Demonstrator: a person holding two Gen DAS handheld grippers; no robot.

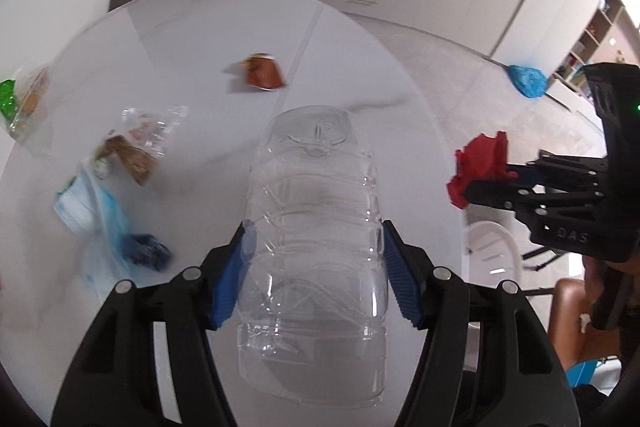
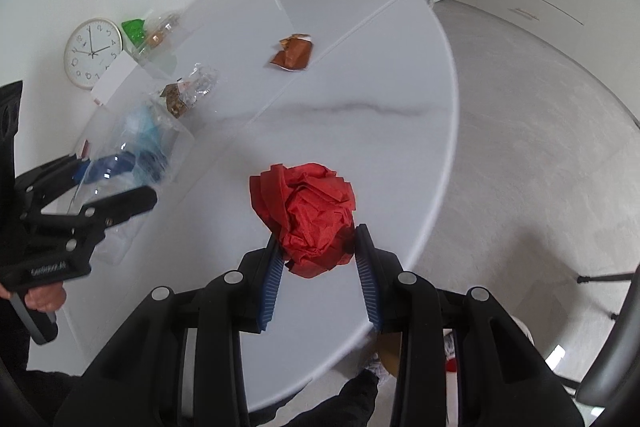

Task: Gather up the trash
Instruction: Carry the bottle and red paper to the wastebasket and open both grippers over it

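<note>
Carry step: left gripper clamps clear bottle between its pads; right gripper pinches red paper wad at its tips. Next: find bin, release both.

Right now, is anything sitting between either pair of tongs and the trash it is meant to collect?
Nothing visible does. The left tongs already clamp the clear plastic bottle between their blue pads, and the right tongs are closed on the crumpled red paper. Where the trash goes is not in view.

Bright, even light; perhaps motion-blurred edges
</note>
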